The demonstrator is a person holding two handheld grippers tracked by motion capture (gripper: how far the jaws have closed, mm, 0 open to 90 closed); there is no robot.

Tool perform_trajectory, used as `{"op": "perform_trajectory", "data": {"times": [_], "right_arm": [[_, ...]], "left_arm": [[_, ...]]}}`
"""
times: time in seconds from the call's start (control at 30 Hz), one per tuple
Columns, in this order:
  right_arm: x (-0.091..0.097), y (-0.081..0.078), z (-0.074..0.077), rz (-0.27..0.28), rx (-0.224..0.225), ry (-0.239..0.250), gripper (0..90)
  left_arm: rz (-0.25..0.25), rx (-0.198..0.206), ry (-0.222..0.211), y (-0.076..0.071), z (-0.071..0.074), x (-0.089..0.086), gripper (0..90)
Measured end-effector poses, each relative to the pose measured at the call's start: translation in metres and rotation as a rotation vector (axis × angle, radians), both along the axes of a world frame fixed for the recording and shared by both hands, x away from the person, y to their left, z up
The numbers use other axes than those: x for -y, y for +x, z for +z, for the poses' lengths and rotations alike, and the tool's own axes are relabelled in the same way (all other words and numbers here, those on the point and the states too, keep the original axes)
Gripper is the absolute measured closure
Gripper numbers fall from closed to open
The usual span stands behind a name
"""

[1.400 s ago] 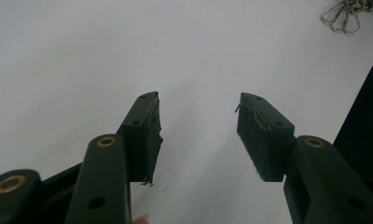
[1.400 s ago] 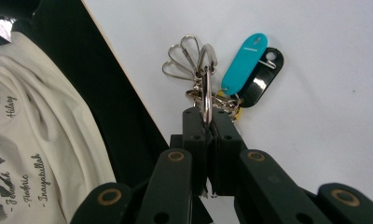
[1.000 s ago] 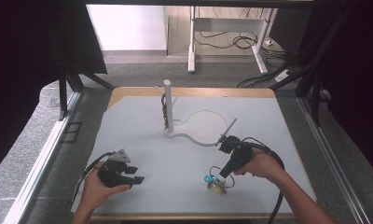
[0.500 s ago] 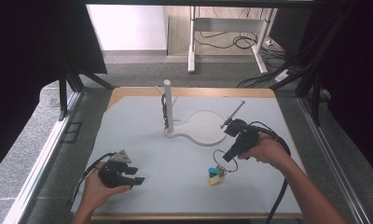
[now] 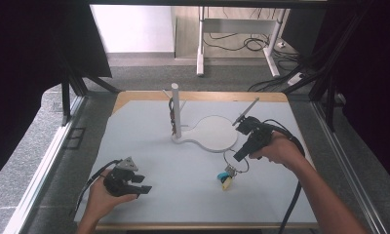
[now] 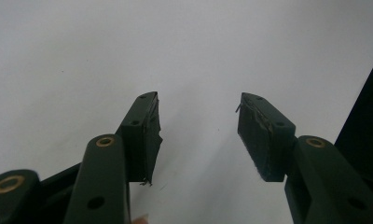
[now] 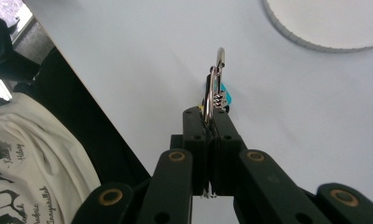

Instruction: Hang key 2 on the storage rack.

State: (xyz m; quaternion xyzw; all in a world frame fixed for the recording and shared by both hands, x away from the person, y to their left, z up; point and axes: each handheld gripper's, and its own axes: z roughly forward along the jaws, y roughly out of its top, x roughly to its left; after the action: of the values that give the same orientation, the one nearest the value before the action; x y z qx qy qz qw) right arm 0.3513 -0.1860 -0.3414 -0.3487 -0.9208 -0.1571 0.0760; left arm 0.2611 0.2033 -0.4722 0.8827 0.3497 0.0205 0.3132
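My right gripper (image 5: 238, 157) is shut on a metal key ring (image 5: 235, 164), held right of the table's middle. A blue and a yellow tag (image 5: 226, 179) dangle from the ring just over the table. In the right gripper view the ring (image 7: 212, 88) stands up edgewise from between the closed pads, with the blue tag (image 7: 226, 94) behind it. A white post (image 5: 175, 109) on a round white base (image 5: 213, 132) stands beyond, and something dark hangs on the post. My left gripper (image 5: 139, 186) rests at the front left, open, with nothing between its jaws (image 6: 198, 122).
The pale table mat (image 5: 149, 156) ends in a wooden front edge (image 5: 198, 226). A thin rod (image 5: 246, 111) sticks up from the right gripper. Its cable (image 5: 293, 195) trails along the forearm. Dark frame legs stand at both sides.
My right hand has risen and moved away from the front edge toward the white base, carrying the key ring and its tags. The left hand has stayed put.
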Motion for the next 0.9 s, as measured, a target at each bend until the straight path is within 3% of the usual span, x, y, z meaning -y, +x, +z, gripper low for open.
{"op": "perform_trajectory", "data": {"times": [0.47, 0.9], "right_arm": [[-0.004, 0.016, 0.008, -0.022, 0.008, 0.009, 87.0], [-0.013, 0.031, 0.024, -0.039, 0.03, -0.002, 87.0]], "left_arm": [[0.001, 0.0, -0.001, 0.0, 0.001, -0.001, 49.2], [-0.001, -0.001, -0.002, -0.001, 0.001, -0.001, 49.2]]}}
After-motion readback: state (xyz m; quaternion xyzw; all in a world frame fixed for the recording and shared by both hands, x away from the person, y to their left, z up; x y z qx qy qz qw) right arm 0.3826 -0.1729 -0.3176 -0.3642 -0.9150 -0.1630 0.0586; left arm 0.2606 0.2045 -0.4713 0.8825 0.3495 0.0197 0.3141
